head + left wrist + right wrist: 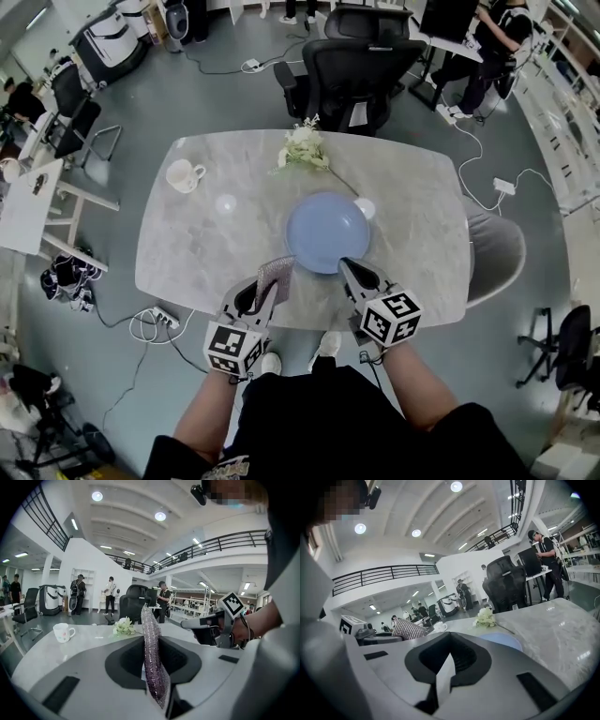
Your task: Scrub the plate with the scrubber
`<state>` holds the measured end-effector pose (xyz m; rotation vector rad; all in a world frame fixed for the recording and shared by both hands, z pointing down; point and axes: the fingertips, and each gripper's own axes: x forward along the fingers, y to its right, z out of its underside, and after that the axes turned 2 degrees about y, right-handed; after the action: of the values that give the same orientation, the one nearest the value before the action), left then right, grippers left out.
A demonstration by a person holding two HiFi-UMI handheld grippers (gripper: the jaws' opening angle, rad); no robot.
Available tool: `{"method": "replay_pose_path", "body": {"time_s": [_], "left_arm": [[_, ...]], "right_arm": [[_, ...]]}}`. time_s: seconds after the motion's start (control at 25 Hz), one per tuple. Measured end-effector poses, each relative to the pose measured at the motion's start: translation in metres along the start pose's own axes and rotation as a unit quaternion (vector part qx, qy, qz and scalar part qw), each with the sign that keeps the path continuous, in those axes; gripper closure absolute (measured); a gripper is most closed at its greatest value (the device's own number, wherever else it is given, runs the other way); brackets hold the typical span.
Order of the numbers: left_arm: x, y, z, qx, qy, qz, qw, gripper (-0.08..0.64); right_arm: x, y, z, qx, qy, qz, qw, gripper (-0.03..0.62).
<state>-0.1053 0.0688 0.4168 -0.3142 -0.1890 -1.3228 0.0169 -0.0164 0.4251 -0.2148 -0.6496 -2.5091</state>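
my left gripper [266,289]: clamped on the scrubber [276,273], just left of the plate [327,232]
plate: blue, middle of the table [187,253]
my right gripper [351,272]: jaws pinched together on nothing, by the plate's near rim

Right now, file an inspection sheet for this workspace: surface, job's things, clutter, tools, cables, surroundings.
Surface: grey marbled table.
Job's things: blue plate flat on the table; sparkly scrubber in the left tool.
Clutter: white cup and white flowers on the table's far side.
Tools: left tool shut on the scrubber; right tool shut, nothing between its jaws, by the plate's near rim, contact unclear.
Cables: power strip with cords on the floor; corded adapter on the floor.
Surroundings: black office chair at the far edge; a seated person beyond.
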Motion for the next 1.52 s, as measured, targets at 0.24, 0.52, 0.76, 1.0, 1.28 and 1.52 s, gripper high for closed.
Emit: {"method": "replay_pose_path", "body": {"time_s": [0.24, 0.52, 0.76, 1.0, 1.28, 1.52], "left_arm": [[-0.049, -0.006, 0.004, -0.01, 0.006, 0.034, 0.9993, 0.474], [-0.1, -0.013, 0.013, 0.013, 0.007, 0.077, 0.9969, 0.474], [-0.124, -0.013, 0.015, 0.01, 0.019, 0.118, 0.9927, 0.474], [-0.137, 0.01, 0.014, 0.034, 0.023, 0.174, 0.984, 0.474], [-0.149, 0.026, 0.023, 0.039, 0.019, 0.201, 0.9787, 0.474], [-0.154, 0.031, 0.024, 0.039, 0.021, 0.204, 0.9779, 0.474]], "right_arm": [[-0.004, -0.058, 0.007, 0.006, 0.022, 0.017, 1.0, 0.578], [-0.022, -0.113, 0.03, 0.016, 0.049, 0.059, 0.997, 0.578], [-0.051, -0.143, 0.044, 0.006, 0.074, 0.112, 0.991, 0.578], [-0.083, -0.166, 0.058, 0.004, 0.095, 0.154, 0.983, 0.58], [-0.1, -0.181, 0.079, 0.007, 0.093, 0.171, 0.981, 0.58], [-0.102, -0.186, 0.083, 0.006, 0.087, 0.169, 0.982, 0.58]]}}
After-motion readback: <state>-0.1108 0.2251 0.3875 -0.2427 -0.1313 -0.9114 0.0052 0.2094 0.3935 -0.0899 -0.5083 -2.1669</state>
